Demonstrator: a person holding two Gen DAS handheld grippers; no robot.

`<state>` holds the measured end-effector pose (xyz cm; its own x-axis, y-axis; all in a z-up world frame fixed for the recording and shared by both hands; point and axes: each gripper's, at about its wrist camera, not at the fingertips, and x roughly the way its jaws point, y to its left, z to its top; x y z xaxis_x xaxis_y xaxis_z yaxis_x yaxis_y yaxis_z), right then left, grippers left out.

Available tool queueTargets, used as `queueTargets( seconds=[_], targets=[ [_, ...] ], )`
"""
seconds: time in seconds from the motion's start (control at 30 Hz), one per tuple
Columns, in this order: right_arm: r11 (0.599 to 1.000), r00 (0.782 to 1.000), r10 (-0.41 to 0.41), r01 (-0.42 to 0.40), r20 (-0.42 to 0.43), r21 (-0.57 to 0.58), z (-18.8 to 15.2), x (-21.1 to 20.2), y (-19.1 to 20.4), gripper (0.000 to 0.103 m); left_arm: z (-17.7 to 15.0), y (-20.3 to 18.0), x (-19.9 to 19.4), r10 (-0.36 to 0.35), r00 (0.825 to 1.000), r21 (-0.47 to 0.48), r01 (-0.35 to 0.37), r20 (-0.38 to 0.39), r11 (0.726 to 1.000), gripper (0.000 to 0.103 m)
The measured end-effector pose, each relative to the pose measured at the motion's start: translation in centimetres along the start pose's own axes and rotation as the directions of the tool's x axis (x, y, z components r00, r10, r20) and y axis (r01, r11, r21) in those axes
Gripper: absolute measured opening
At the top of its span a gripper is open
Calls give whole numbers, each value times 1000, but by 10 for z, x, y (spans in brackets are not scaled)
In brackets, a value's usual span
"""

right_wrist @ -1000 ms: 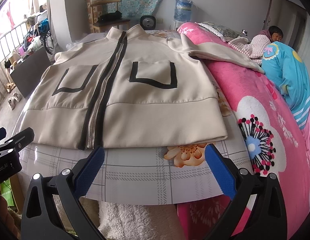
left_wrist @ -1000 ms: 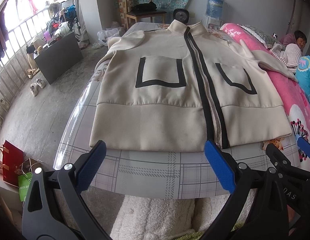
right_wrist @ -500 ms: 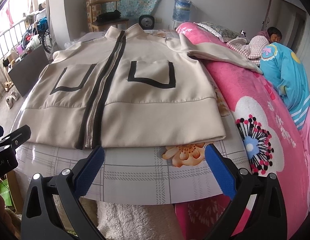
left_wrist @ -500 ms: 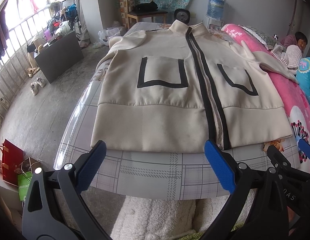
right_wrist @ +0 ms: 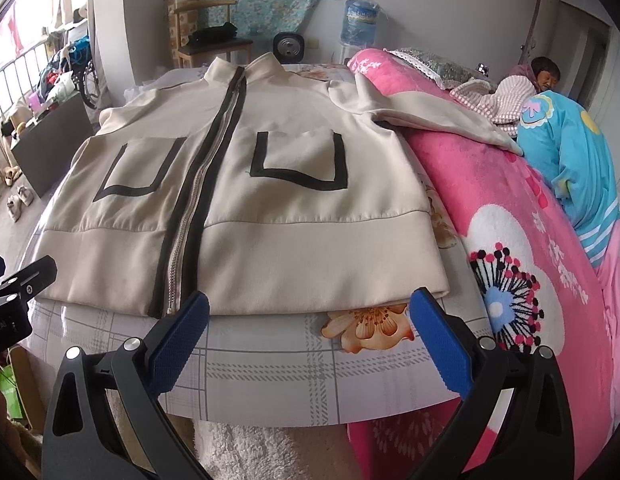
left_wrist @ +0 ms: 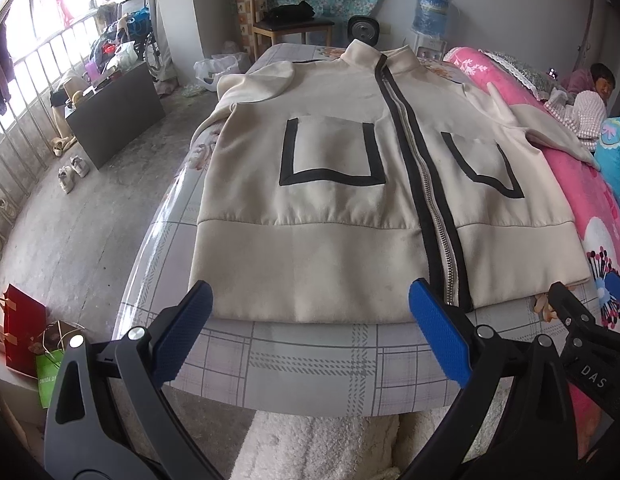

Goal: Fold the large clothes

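A cream zip-up jacket (left_wrist: 342, 208) with black zipper trim and two black-outlined pockets lies flat, front up, on the bed; it also shows in the right wrist view (right_wrist: 269, 208). Its hem faces me, its collar points away. The right sleeve (right_wrist: 442, 118) stretches out over the pink blanket. My left gripper (left_wrist: 310, 300) is open and empty just before the hem's left half. My right gripper (right_wrist: 310, 308) is open and empty before the hem's right half. The right gripper's tip (left_wrist: 582, 316) shows at the left view's right edge.
The bed has a grey plaid sheet (left_wrist: 310, 356). A pink flowered blanket (right_wrist: 510, 208) lies along the right, with a person (right_wrist: 544, 76) lying at the far right. A dark cabinet (left_wrist: 113, 116), a chair (left_wrist: 289, 20) and bags (left_wrist: 25, 336) stand left on the floor.
Both grippers have edged slightly forward toward the jacket's hem. The jacket has not moved.
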<state>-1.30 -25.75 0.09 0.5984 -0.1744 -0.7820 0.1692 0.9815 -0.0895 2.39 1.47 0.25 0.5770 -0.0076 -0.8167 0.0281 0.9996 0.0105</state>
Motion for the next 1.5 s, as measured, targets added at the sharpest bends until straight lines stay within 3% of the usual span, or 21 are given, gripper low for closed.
queueTargets(
  seconds=[0.2, 0.3, 0.43, 0.53, 0.67, 0.93, 1.07, 1.2, 1.33, 1.5],
  targets=[
    [999, 998, -36, 35, -47, -9, 11, 14, -7, 98, 11, 12, 18, 18, 1000, 29, -18, -5, 999, 95],
    [1000, 998, 1, -1, -68, 9, 10, 24, -18, 98, 13, 22, 31, 29, 1000, 33, -29, -1, 999, 95],
    [998, 995, 54, -51, -88, 41, 9, 40, -43, 98, 8, 40, 41, -82, 996, 32, 80, 41, 996, 95],
    [998, 995, 46, -42, -84, 47, 9, 49, -60, 98, 6, 54, 49, -150, 988, 7, 150, 45, 989, 95],
    [997, 996, 45, -39, -81, 74, 17, 60, -85, 98, 11, 65, 64, -168, 986, -33, 168, 9, 985, 95],
    [968, 973, 178, -146, -146, 206, 26, 92, -116, 93, 9, 91, 92, -148, 989, -119, 145, -16, 982, 94],
    [967, 971, 187, -155, -149, 201, 24, 95, -117, 86, 9, 91, 96, -115, 993, -104, 112, -22, 988, 74],
    [974, 975, 170, -144, -145, 174, 27, 97, -116, 75, 11, 92, 98, -86, 996, -104, 84, -9, 991, 60],
    [969, 967, 201, -173, -158, 175, 27, 99, -113, 51, 16, 94, 101, -67, 998, -120, 66, -1, 991, 43],
    [990, 979, 107, -89, -171, 110, 22, 99, -106, 24, 17, 92, 101, -9, 1000, -105, 10, 10, 994, 23]
  ],
)
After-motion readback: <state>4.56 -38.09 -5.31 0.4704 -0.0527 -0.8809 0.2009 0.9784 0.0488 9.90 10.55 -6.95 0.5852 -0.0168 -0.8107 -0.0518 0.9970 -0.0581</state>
